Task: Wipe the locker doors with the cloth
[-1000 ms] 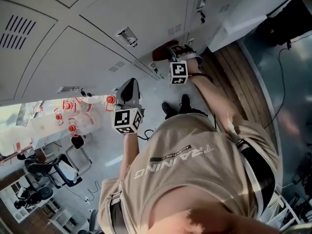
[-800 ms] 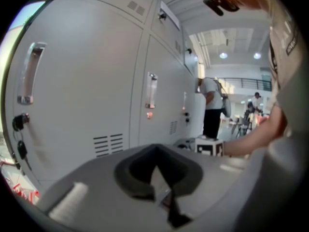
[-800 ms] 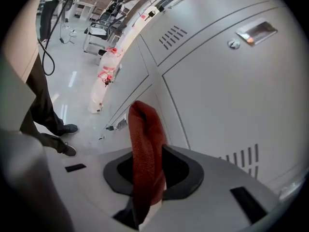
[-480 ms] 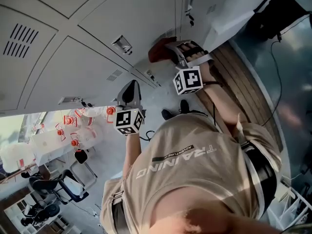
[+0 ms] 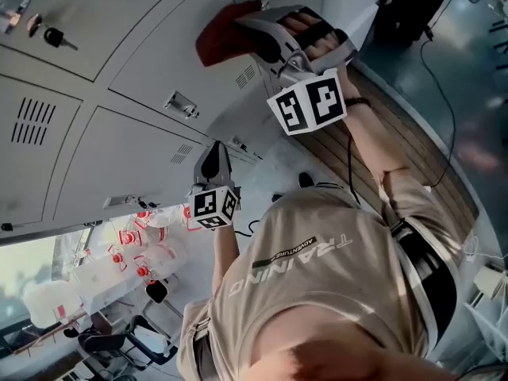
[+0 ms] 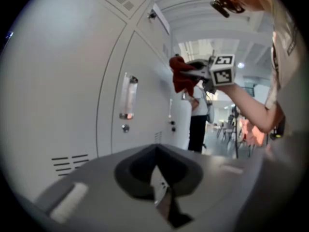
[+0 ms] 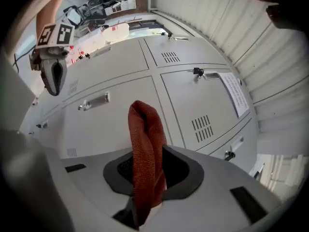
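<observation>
Wearing a beige T-shirt [image 5: 317,276] printed with the word "TRAINING", a person stands close to a bank of pale grey lockers with a two-jaw gripper in each hand. The left gripper [image 5: 213,151] is held low and nearer the body, its marker cube facing the head camera; its own view shows the left gripper [image 6: 161,199] with its jaws pressed together and nothing between them. The right arm reaches up and further out, where the right gripper [image 5: 252,27] is clamped on a dark red cloth [image 5: 225,35]. In the right gripper view the right gripper [image 7: 144,199] pinches the lower end of the cloth [image 7: 147,144], which stands up from the jaws as a folded, rounded strip. The cloth is held at the face of a locker door [image 5: 159,50], close beside its vent slots [image 5: 246,75]; whether it is touching the metal cannot be told. Below it on the same door sits a metal handle [image 5: 181,103], and a key [image 5: 57,37] sticks out of a lock on a neighbouring door. A printed notice [image 7: 235,94] is fixed to another door in the right gripper view. Beyond the lockers, a wood-planked strip [image 5: 397,145] runs along the grey floor, and a table with red-capped clear bottles [image 5: 131,248] stands near office chairs [image 5: 119,346].
</observation>
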### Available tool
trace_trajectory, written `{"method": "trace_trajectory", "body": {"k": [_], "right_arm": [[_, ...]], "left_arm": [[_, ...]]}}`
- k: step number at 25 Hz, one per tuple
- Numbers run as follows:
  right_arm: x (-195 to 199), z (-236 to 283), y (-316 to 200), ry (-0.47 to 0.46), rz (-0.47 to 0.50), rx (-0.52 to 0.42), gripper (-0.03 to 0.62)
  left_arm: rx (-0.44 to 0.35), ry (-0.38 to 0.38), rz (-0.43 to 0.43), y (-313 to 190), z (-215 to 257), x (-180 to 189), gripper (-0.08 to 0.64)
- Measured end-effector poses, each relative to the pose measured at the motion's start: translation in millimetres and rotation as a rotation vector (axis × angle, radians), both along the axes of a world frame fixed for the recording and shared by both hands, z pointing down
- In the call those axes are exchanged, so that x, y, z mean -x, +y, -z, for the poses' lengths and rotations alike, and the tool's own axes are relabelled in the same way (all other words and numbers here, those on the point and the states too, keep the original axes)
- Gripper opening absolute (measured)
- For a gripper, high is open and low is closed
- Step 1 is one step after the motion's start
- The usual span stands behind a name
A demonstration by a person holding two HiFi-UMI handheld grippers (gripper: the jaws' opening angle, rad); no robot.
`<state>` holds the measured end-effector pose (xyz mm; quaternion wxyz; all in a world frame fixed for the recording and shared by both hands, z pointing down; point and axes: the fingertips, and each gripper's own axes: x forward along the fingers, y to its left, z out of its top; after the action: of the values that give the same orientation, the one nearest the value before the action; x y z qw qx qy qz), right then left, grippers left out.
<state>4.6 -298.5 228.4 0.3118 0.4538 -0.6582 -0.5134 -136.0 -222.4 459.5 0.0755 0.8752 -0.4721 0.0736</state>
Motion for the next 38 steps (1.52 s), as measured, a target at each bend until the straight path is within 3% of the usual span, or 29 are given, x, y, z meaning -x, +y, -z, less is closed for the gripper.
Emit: {"method": "trace_trajectory", "body": {"k": [5,8,18,38], "right_arm": [[-14,53,-26,-0.028,-0.043,-0.114,0.064],[-13,67,-44,-0.043,-0.039,-0.134,0.064],[-11,18,-72,-0.049,-0.035,-0.116,0.064],[-14,-246,-75,0.0,0.037,0.379,0.064]], "left_arm": [[0.016,0.006,0.021,3,-5,5,0.006],[0.019,0.008,0.048,4,-7,12,0.006],[0.055,0.01,0.104,3,-15,31,0.006],[0.131,-0.028,0.138,-17,-34,12,0.006]]}}
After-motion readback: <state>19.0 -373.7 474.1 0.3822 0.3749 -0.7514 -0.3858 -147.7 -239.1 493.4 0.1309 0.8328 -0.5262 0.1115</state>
